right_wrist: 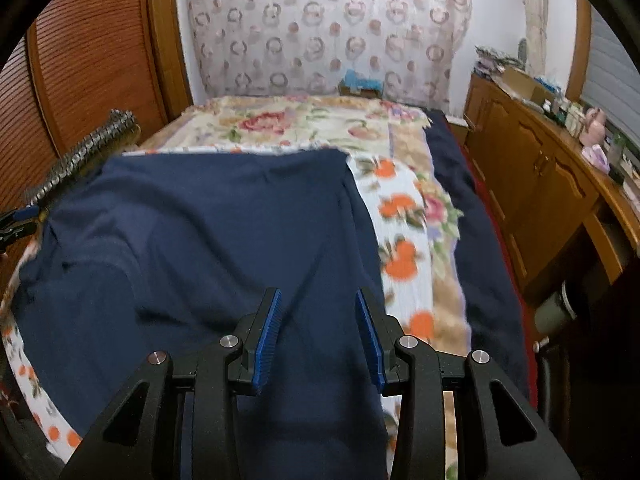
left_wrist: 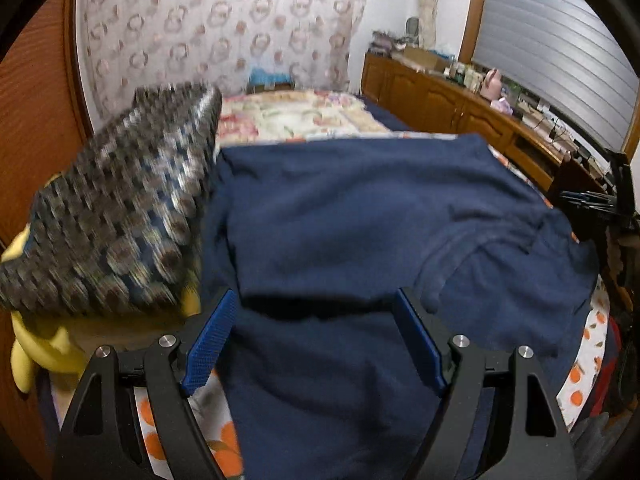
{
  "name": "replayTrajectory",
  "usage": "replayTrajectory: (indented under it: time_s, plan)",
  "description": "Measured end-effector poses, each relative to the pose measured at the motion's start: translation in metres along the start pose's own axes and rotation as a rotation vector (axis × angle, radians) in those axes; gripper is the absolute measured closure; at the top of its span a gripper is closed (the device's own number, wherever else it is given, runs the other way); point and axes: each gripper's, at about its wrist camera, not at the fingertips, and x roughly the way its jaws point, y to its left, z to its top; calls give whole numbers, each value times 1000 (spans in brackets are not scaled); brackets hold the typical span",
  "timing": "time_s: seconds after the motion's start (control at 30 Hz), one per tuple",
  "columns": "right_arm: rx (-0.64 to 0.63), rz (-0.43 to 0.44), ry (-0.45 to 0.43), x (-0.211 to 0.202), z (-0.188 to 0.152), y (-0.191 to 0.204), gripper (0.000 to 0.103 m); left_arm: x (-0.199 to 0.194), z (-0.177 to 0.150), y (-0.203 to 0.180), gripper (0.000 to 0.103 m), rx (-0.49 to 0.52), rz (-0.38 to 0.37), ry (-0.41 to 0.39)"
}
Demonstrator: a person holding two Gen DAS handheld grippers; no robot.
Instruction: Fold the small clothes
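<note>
Across the bed's orange-print sheet (right_wrist: 404, 264) lies the navy garment (left_wrist: 360, 220), spread mostly flat with wrinkles toward 3 o'clock in the left wrist view, where a blurred checkered cushion (left_wrist: 120, 216) sits at 9 o'clock atop a yellow plush toy (left_wrist: 44, 344). At 6 o'clock in that view the left gripper (left_wrist: 316, 312) hovers over the cloth with jaws spread wide, pinching nothing. Likewise the right gripper (right_wrist: 318, 300) stands at 6 o'clock of its own view, jaws parted above the garment's right edge, with a wooden cabinet (right_wrist: 532, 184) at 3 o'clock.
</note>
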Motion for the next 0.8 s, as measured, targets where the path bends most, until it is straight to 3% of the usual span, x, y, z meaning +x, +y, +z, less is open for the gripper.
replayTrajectory:
  time_s: [0.33,0.5,0.8]
  plan:
    - [90,-17,2,-41,-42,-28,64,18,-19,-10,18,14,8,57]
    - [121,-18,1,-55,-55,-31,63,27,-22,-28,0,103,58,99]
    - [132,24,5,-49,-74,-29,63,25,-24,-25,0,101,50,101]
